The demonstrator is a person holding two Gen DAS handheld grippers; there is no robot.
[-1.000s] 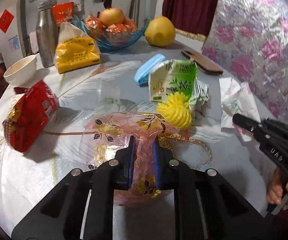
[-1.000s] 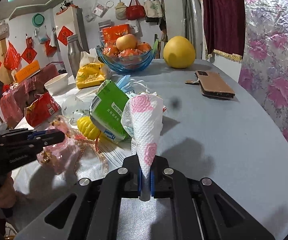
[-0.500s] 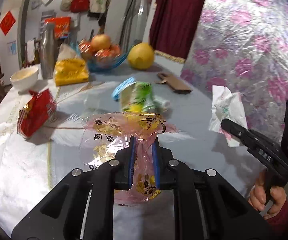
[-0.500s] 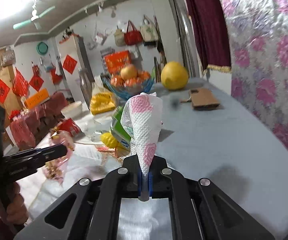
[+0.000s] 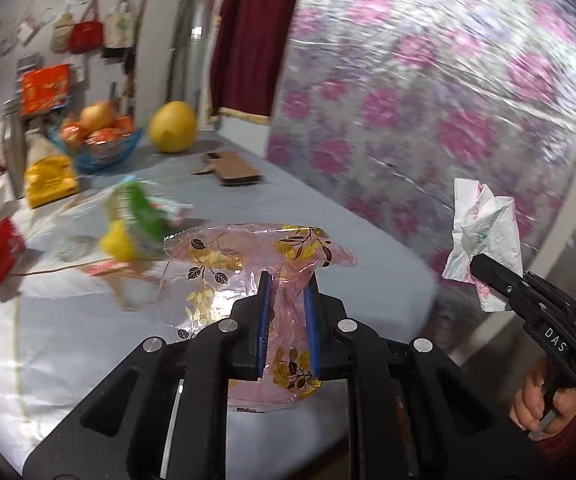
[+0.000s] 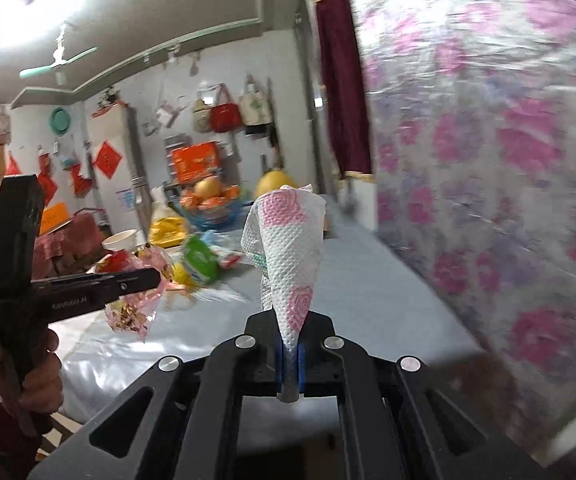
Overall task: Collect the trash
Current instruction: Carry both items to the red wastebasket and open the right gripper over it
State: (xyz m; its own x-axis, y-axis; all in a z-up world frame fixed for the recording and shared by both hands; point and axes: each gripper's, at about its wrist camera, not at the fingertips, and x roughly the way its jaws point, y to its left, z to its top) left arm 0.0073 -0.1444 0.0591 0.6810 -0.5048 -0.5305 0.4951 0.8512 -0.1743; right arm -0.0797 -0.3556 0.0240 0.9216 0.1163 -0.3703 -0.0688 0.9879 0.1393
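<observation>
Both grippers are loaded and lifted above the grey-blue tabletop [image 5: 328, 208]. The left gripper [image 5: 287, 312] has its fingers clamped on a crumpled pink transparent plastic wrapper with gold leaf print [image 5: 264, 252]; the right gripper [image 6: 289, 354] has its fingers pinched together on a white paper napkin with pink rose print [image 6: 288, 248]. So 2 pieces of trash are picked up, but no bin shows. Further back on the tabletop a green-and-white snack packet [image 5: 144, 216] and a yellow ribbed plastic object [image 5: 118, 242] lie beside each other, likely left to collect.
</observation>
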